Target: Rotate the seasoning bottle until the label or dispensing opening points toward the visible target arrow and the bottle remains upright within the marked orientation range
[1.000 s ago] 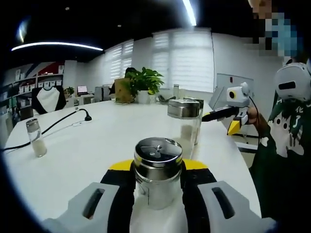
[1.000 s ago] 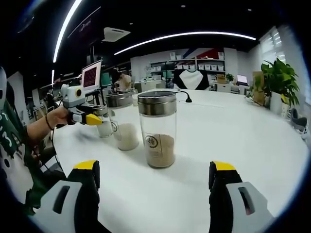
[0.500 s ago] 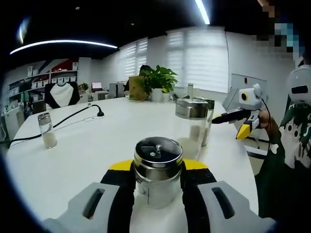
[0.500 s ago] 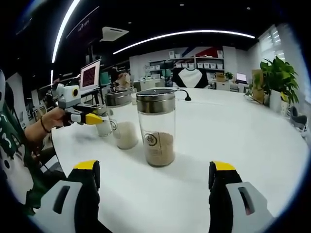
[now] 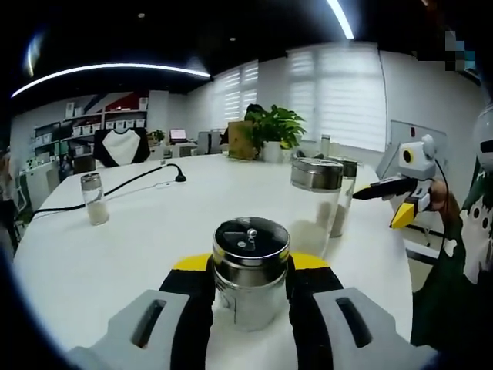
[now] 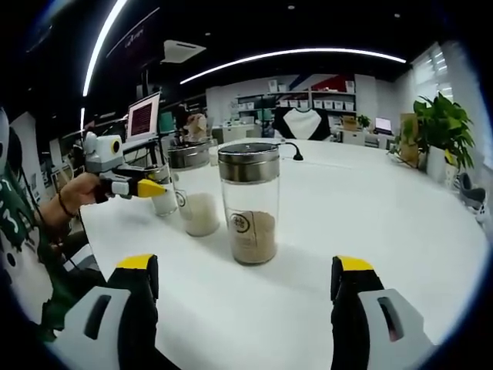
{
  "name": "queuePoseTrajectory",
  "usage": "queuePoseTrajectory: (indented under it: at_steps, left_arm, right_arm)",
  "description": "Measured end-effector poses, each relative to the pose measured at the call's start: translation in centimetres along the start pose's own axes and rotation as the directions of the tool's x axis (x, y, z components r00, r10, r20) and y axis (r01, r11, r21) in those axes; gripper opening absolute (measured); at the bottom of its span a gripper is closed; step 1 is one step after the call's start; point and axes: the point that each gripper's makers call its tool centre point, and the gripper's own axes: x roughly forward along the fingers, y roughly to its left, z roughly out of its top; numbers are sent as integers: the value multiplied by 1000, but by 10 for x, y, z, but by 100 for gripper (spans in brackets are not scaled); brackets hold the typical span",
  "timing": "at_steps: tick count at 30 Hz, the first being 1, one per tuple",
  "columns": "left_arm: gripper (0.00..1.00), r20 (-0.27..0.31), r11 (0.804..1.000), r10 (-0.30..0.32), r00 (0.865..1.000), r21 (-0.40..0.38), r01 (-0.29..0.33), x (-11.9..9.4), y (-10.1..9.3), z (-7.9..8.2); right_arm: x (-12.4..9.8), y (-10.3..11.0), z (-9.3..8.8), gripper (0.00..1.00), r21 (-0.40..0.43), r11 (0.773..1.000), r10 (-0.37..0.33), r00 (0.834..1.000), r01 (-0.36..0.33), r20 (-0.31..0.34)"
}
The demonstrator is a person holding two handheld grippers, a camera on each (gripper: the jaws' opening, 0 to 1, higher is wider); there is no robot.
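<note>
Left gripper view: camera rode low over the white table point(image 5: 154, 231), looking forward along its own jaws, very close on a steel-lidded bottle point(image 5: 250, 270) at bottom centre; window blinds lay at upper right. Right gripper view: camera sat equally low, facing the shelving end of the room, near a tall jar point(image 6: 249, 202) at centre. Shared: the table, the tall jar point(image 5: 314, 202), and the plant point(image 5: 273, 127) point(image 6: 443, 123).

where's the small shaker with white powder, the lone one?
Left gripper view, far left: the small shaker stands alone on the white table, beside the black cable.
</note>
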Motion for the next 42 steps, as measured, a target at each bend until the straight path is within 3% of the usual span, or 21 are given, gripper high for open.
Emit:
queuePoseTrajectory:
  at_steps: [10, 13, 27, 30, 42]
  left_arm:
    - [38, -7, 990, 139, 990, 14, -139, -3, 3, -1]
    - [38, -11, 989, 148, 989, 11, -148, -5, 1, -2]
    - [38, 7, 947, 321, 947, -13, -321, -9, 11, -3]
    - [38, 20, 938, 342, 940, -69, -340, -10, 13, -4]
    - [38, 1, 912, 408, 913, -50, -407, -8, 14, -4]
  right_arm:
    - [0, 1, 1, 96, 12, 1000, -1, 1000, 1, -2]
    - [-1, 2, 2, 95, 20, 1000, 6, 1000, -6, 0]
    - [-1, -1, -1, 95, 20, 1000, -6, 1000, 7, -12]
    - [-1, 0, 0, 95, 18, 1000, -3, 1000, 3, -7]
    - [0, 0, -1, 95, 20, 1000, -1, 1000, 1, -5]
